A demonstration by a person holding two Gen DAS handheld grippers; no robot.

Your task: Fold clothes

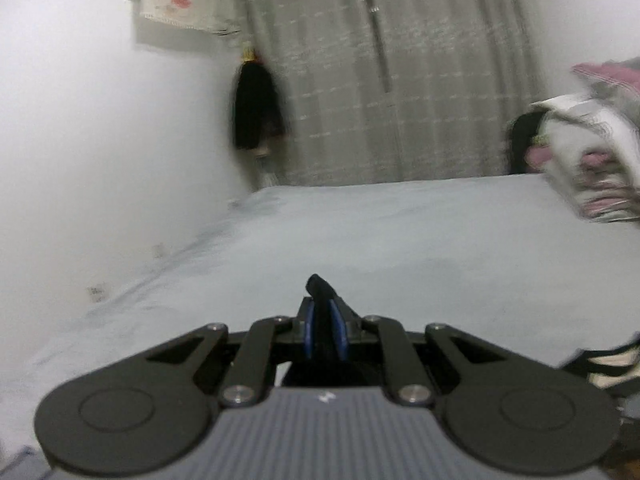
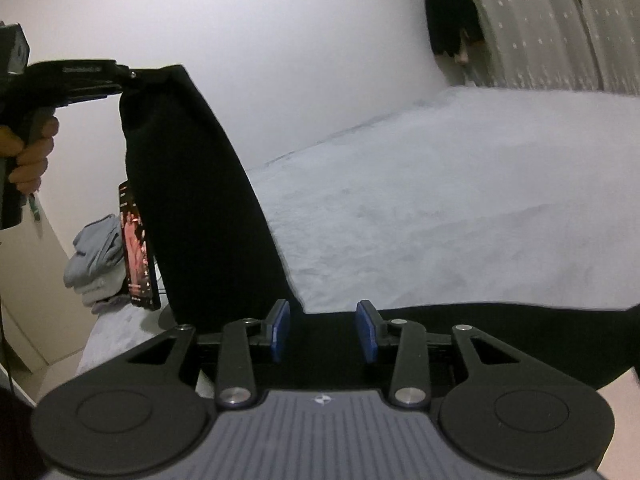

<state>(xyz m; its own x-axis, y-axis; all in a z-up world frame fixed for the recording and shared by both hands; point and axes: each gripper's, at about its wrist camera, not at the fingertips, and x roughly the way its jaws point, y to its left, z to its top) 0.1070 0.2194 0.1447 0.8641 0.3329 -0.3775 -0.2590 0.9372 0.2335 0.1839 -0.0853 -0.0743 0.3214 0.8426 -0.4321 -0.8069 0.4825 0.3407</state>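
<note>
Pinched between the blue pads of the left gripper (image 1: 323, 330) is a corner of a black garment (image 2: 192, 200), and from the right wrist view the rest of it hangs straight down from that grip in a long dark panel, then runs on under and across the right gripper (image 2: 323, 330). The right one's jaws stand partly apart with the black cloth between and below the pads, but I don't see them pressing on it, so I'd call that side not gripping.

What worries me: the whole hanging weight is on one small nip of fabric. Only a little tuft pokes out past the left pads, so a quick swing could pull it free and drop the thing in a heap. Also, if the right jaws close where they are, they might grab a bunched double layer instead of one clean edge, and the fold comes out crooked.

Fabric looks matte, soft and fairly heavy, no sheen, and it drapes with a smooth curved edge rather than creasing. Under it, ahead of both tools, the bed (image 2: 460, 200) has a pale grey, slightly fuzzy cover, flat with faint rumples. Left of the right gripper, beyond the hanging cloth, a phone (image 2: 138, 248) stands with its screen lit, and a small pile of light blue clothes (image 2: 96, 256) sits past that. Grey patterned curtains (image 1: 380, 80) hang at the far end.
</note>
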